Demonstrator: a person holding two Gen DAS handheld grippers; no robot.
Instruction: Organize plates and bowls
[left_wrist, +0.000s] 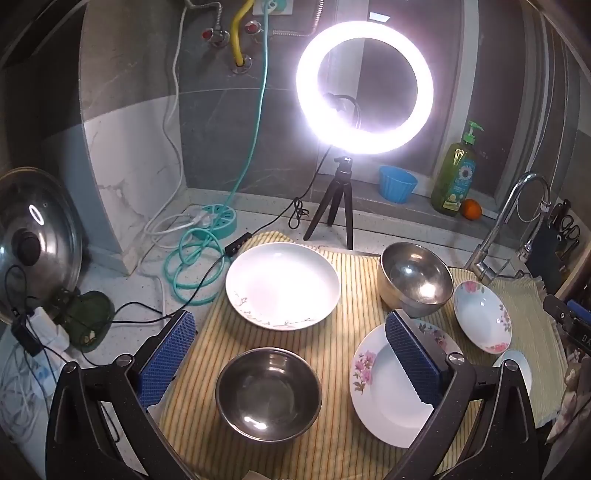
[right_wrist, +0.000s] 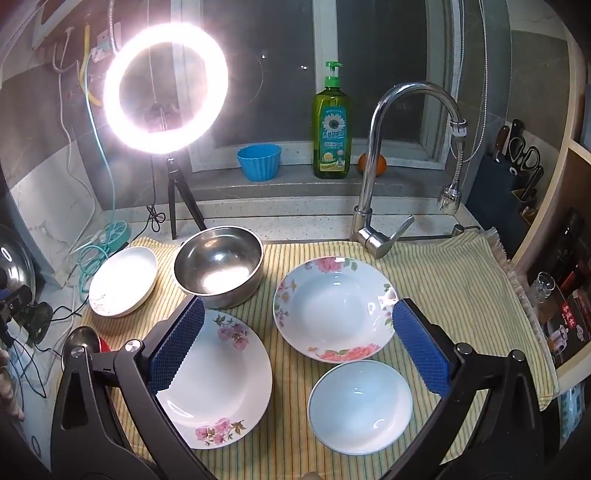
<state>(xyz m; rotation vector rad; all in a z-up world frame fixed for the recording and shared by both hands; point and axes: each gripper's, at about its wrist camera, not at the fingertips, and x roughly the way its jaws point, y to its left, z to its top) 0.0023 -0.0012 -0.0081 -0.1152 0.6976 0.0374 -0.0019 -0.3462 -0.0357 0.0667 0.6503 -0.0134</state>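
A striped yellow cloth (right_wrist: 443, 280) covers the counter under a glaring ring light (left_wrist: 364, 86). Your left gripper (left_wrist: 291, 354) and right gripper (right_wrist: 299, 343) both hang wide and empty. Pair like with like: the near steel bowl (left_wrist: 268, 394) likely nests in the far steel bowl (left_wrist: 415, 278). The glazed floral plate (right_wrist: 221, 376) looks slick, so grip its rim squarely.

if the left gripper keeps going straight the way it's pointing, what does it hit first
Most likely the near steel bowl, which sits between the open left gripper's fingers on the striped cloth. Depth is uncertain; a shallower path could reach the white plate.
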